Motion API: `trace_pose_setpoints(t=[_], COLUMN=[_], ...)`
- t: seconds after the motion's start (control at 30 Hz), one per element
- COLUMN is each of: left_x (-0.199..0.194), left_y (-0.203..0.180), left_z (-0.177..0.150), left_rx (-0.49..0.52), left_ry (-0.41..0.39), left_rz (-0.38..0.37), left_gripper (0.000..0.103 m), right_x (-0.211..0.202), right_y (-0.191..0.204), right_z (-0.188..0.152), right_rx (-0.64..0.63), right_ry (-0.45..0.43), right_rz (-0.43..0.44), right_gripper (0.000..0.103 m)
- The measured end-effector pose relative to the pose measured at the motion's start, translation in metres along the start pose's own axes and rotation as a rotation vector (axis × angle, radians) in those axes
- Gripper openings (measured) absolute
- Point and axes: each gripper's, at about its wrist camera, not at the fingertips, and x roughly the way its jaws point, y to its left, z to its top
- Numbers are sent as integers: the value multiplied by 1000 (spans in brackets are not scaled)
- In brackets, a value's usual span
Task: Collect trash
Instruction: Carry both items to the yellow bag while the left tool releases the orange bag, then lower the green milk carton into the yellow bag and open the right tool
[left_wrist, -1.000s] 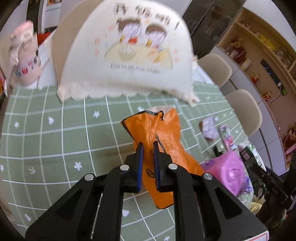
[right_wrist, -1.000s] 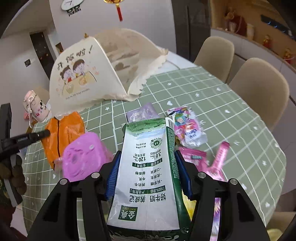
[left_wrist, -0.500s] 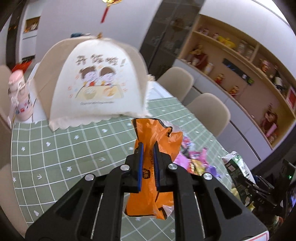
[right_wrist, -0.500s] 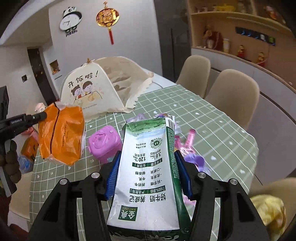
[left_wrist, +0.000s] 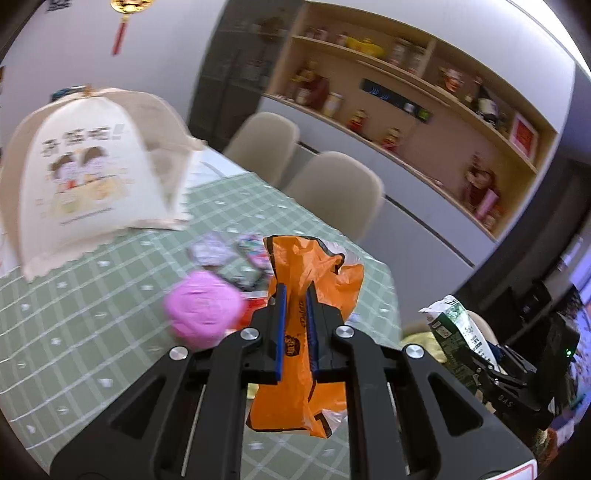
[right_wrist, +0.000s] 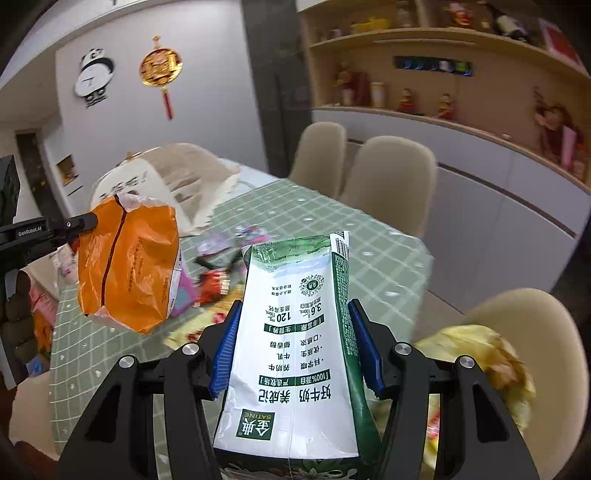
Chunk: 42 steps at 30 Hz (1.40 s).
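An orange plastic bag (left_wrist: 303, 332) hangs in the air above the green checked table (left_wrist: 92, 314), pinched between the blue pads of my left gripper (left_wrist: 295, 291), which is shut on it. The right wrist view shows the same orange bag (right_wrist: 129, 266) at the left, held by the left gripper (right_wrist: 88, 221). My right gripper (right_wrist: 293, 321) is shut on a green and white milk carton (right_wrist: 295, 350), lifted off the table. That milk carton (left_wrist: 458, 332) also appears at the right of the left wrist view. Loose wrappers (left_wrist: 229, 254) lie on the table.
A pink round container (left_wrist: 203, 310) sits on the table near the wrappers. A cream food cover (left_wrist: 85, 181) stands at the far left. Beige chairs (right_wrist: 391, 184) line the table's far side. A yellow bag (right_wrist: 476, 369) lies on a near chair (right_wrist: 546, 339).
Both grippers have risen and swung right with their loads. The orange bag came off the table and now hangs free. The food cover has slid left in the left wrist view.
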Motion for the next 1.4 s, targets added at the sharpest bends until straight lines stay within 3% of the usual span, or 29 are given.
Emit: trace_pose_setpoints(t=[0.27,0.6,0.77,0.9,0.97,1.03,1.4], left_x=[68,169,197,214,225,233,192], left_y=[-107,-247,-289,-299,-297,-290,-228], left_z=[-13,-67,-88,-107,-119,-124,-91], left_rx=[85,219,253,276,261,231,116], left_ry=[106,295,340,383,434,469,343], left_rz=[-182,-379,-414,-412,-422,-432,-295], left_gripper=[9,9,9,10,29,41,44], right_x=[-53,-94,-97,-91,-83,-72,14], right_y=[-85,-187,-220,-237,-240,-243,-214], right_z=[-22,-50,-55,-57,-57,-57,-65], right_rx=[65,187,201,206,207,204,152], right_ry=[-36,-57,-44,-32,-22,-7,106], right_rz=[-146,-308,-339,-327,-309,-286,-107], right_gripper=[53,53,53,53,53,53,53])
